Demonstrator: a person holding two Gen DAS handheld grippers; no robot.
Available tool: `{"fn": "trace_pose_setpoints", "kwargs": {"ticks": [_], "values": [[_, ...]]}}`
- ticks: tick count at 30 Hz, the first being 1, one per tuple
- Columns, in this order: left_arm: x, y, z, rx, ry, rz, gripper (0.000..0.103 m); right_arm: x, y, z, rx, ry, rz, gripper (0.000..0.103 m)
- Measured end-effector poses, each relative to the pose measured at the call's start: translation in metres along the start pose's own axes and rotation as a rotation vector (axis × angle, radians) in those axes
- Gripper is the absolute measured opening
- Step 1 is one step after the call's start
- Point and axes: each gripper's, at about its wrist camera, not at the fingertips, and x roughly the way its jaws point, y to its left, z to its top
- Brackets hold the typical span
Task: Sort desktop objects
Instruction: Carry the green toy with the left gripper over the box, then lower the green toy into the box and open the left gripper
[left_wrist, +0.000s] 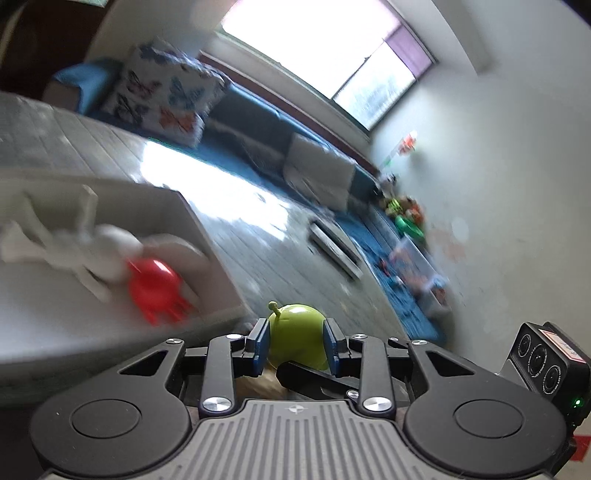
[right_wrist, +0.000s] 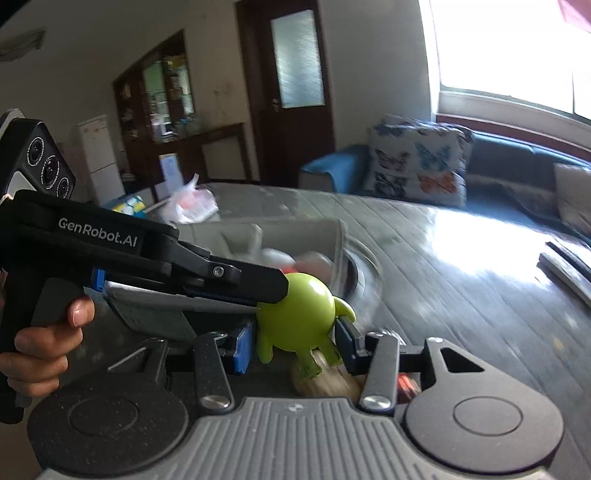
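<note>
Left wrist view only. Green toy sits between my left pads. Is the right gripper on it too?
Observer: Yes. In the right wrist view the right gripper has its blue pads against both sides of the green toy.
Operator: Where is my left gripper on it, seen from there?
Observer: The left gripper reaches in from the left side of that view, its tips on the toy's upper part.
Operator: Anything past the bin?
Observer: A white plastic bag lies beyond the grey bin.
</note>
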Motion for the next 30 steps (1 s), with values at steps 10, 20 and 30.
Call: {"fn": "trace_pose_setpoints", "kwargs": {"ticks": [10,20,30], "values": [[-0.009,0.074,0.040,-0.107,-0.018,0.115,0.033,0.091,0.027,0.051,-0.029,0.089,0.096,0.046],[0.013,0.128,0.043,-0.229,0.064,0.149,0.033,0.152,0.032,0.050,-0.027,0.251,0.095,0.046],[0.025,0.141,0.041,-0.267,0.106,0.158,0.033,0.174,0.036,0.042,-0.032,0.325,0.070,0.048]]}}
